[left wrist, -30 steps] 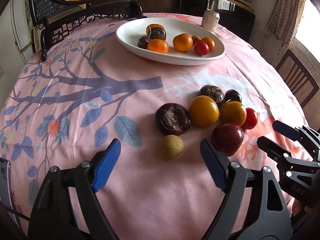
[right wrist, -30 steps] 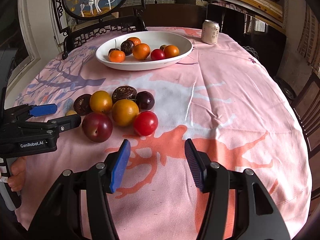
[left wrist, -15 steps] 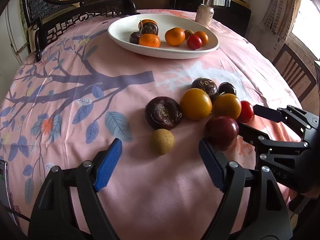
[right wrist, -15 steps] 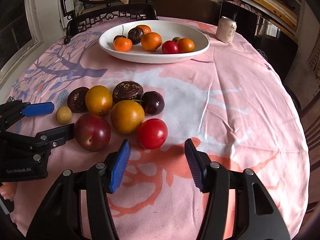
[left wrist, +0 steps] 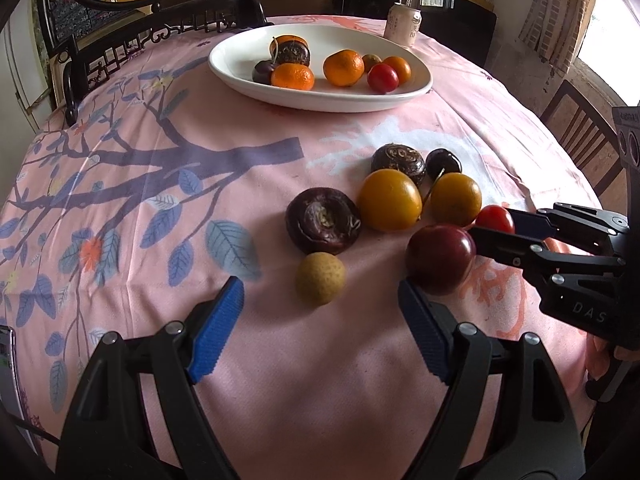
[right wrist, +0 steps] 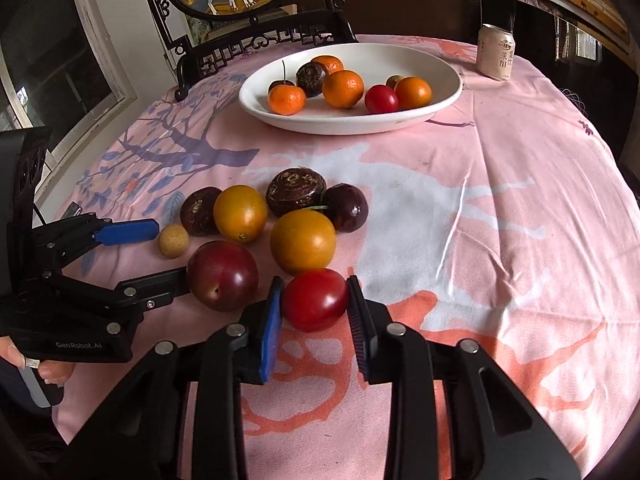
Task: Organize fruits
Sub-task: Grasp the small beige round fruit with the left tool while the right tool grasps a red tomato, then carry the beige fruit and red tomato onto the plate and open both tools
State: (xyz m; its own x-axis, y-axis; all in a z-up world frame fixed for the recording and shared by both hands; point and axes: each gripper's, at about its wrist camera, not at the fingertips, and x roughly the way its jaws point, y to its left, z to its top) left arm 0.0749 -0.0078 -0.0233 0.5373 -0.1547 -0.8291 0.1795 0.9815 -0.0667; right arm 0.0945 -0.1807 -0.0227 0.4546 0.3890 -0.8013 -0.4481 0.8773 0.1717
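Note:
A cluster of loose fruit lies on the pink tablecloth. My right gripper (right wrist: 314, 300) is shut on the red tomato (right wrist: 315, 299), which rests on the cloth; it also shows in the left wrist view (left wrist: 496, 219). My left gripper (left wrist: 320, 300) is open, its fingers either side of a small tan longan (left wrist: 320, 278), with a dark red plum (left wrist: 440, 258) by its right finger. Two yellow-orange fruits (right wrist: 303, 240), two brown water chestnuts (right wrist: 295, 191) and a dark cherry (right wrist: 347, 207) sit behind. The white oval plate (right wrist: 440, 102) at the back holds several fruits.
A drink can (right wrist: 495, 53) stands behind the plate at the right. Dark carved chairs (right wrist: 256, 46) ring the round table's far side. A chair (left wrist: 576, 140) stands at the right edge. The two grippers are close together, almost touching at the plum.
My right gripper moved forward and closed on the red tomato. My left gripper edged nearer the longan and stayed open.

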